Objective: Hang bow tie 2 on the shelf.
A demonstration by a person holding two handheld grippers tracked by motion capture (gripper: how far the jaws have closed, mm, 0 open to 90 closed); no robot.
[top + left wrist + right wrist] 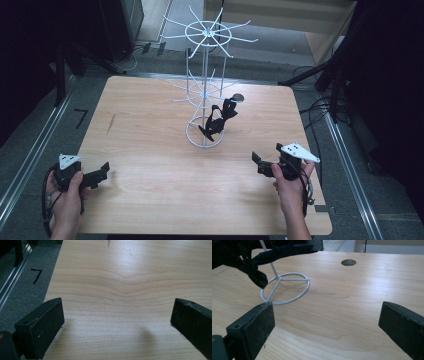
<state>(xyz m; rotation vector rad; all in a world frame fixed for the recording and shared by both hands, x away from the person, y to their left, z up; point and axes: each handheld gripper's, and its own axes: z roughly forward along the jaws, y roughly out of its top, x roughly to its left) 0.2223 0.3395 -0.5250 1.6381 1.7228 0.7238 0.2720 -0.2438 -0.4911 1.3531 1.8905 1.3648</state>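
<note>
On worktop (150,165): white wire rack (205,95) w/ black cloth (218,120), prob. a garment.
L gripper (102,172) & R gripper (258,161) jaws apart, nothing between.

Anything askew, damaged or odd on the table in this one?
Nothing damaged or spilled. The black cloth item hangs bunched low on the white wire rack, draped rather than neatly hooked. Both the left gripper and right gripper are open and empty.

Black tools (262,163), grey three-cornered plates (299,152)
</note>
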